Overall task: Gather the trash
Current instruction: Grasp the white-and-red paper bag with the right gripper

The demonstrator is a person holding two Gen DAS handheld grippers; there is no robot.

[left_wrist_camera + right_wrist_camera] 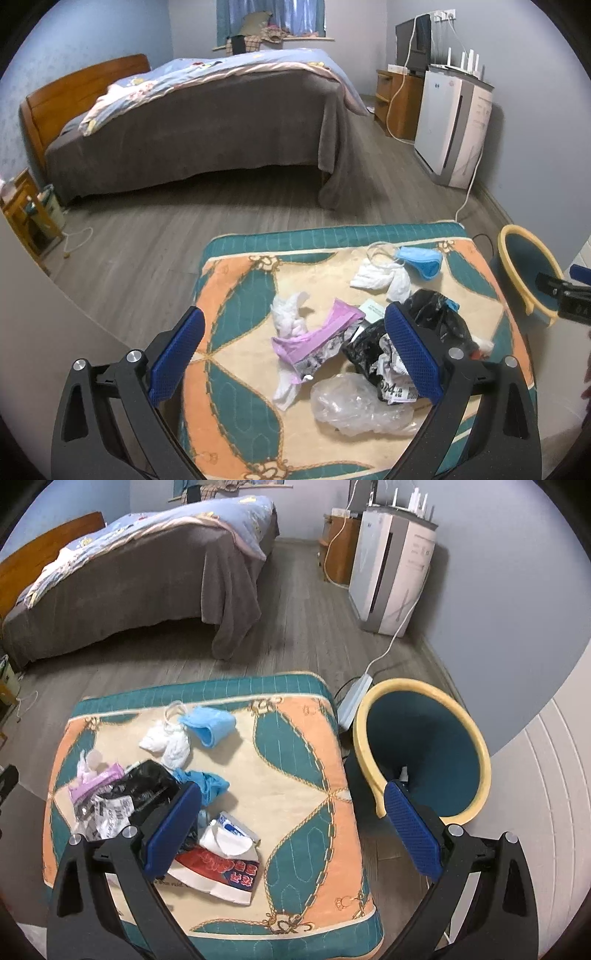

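Observation:
Trash lies on a patterned cushion (pixel 236 350) (pixel 295 760): a blue face mask (pixel 421 260) (pixel 208 723), white tissues (pixel 380 278) (pixel 166 744), a purple wrapper (pixel 314 336) (pixel 98 777), a black plastic bag (pixel 432 317) (pixel 151 784), a clear plastic bag (pixel 354 404), a blue glove (pixel 207 781) and a torn red-and-white carton (pixel 221 864). A teal bin with a yellow rim (pixel 421 746) (pixel 524 269) stands right of the cushion. My left gripper (pixel 295 350) is open above the purple wrapper. My right gripper (pixel 291 827) is open above the cushion's right part, empty.
A bed with a grey cover (pixel 192 125) stands behind across the wooden floor (pixel 147 236). A white air purifier (pixel 454 125) and wooden cabinet (pixel 399 99) line the right wall. A power strip (pixel 354 698) with cables lies by the bin. A small nightstand (pixel 22 214) is far left.

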